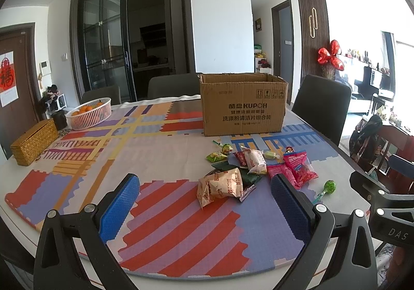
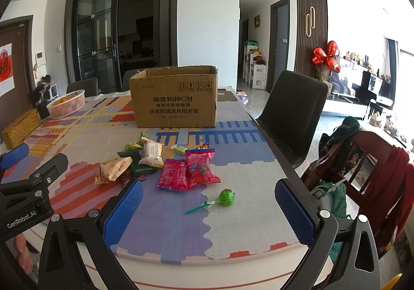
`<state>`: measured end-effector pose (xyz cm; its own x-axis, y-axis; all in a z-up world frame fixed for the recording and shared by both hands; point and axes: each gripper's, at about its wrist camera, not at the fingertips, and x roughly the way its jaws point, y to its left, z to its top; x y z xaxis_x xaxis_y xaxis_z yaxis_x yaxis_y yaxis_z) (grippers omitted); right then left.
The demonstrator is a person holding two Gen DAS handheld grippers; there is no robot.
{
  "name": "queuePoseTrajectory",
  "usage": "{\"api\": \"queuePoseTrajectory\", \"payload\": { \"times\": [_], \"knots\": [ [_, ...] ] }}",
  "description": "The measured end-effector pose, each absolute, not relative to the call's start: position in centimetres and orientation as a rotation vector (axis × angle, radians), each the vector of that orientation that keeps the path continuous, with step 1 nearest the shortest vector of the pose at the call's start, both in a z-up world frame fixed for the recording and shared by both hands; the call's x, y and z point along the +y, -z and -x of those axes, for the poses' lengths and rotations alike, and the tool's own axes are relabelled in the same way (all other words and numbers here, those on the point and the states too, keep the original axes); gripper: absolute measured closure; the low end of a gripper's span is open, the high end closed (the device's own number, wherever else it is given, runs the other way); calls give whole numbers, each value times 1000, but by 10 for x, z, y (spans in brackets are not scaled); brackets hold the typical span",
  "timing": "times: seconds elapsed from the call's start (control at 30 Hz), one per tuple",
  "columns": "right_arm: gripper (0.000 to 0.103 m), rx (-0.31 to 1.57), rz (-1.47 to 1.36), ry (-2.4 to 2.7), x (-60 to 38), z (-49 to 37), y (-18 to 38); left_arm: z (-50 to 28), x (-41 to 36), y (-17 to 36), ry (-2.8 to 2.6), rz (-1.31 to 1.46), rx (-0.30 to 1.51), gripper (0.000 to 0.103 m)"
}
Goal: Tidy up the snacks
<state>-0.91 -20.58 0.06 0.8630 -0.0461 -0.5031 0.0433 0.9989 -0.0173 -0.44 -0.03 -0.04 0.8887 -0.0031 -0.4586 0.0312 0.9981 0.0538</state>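
Observation:
A pile of snack packets lies on the patterned table mat in front of an open cardboard box point(image 1: 243, 106) point(image 2: 174, 98). It holds tan biscuit packets point(image 1: 220, 186) point(image 2: 111, 168), pink packets point(image 1: 297, 168) point(image 2: 189, 169), a white packet point(image 1: 256, 158) point(image 2: 152, 153) and a dark green packet point(image 1: 245, 176). A green lollipop point(image 1: 328, 186) point(image 2: 225, 198) lies apart on the near right. My left gripper point(image 1: 204, 199) hovers open near the tan packets, empty. My right gripper point(image 2: 209, 202) hangs open around the lollipop's position, above the mat.
A white basket of oranges point(image 1: 89, 114) point(image 2: 66, 103) and a woven box point(image 1: 33, 142) point(image 2: 20, 128) sit at the table's far left. Dark chairs point(image 1: 320, 106) point(image 2: 292, 111) stand around the table. A wooden chair with clothes point(image 2: 362, 160) is at the right.

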Motion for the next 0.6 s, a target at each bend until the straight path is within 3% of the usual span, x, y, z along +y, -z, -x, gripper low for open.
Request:
{"api": "queuePoseTrajectory", "payload": {
  "times": [0.6],
  "knots": [
    [0, 550, 3, 40, -203, 7, 6, -1, -3, 6, 25, -63, 502, 0]
  ]
}}
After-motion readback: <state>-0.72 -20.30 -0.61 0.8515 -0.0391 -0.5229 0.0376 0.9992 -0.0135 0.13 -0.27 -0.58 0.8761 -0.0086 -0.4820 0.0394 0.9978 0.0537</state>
